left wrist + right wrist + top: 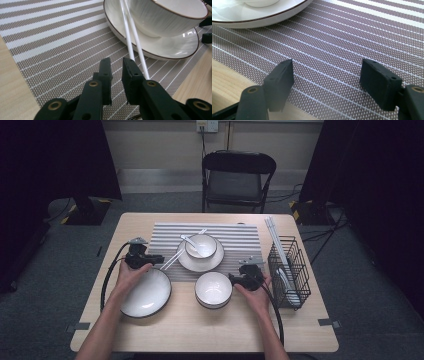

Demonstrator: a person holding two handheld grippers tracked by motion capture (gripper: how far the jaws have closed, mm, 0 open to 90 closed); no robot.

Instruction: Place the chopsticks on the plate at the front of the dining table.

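Left hand-held gripper (116, 62): jaws slightly parted, grasping nothing; chopsticks (132, 37) lie just beside its right jaw, leaning on the plate (175, 50) ahead. Right hand-held gripper (327, 75): released, above mat (337, 37).

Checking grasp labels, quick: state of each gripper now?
Left gripper: open a narrow gap, nothing between the fingers; chopsticks lie just beside it.
Right gripper: open wide, empty.
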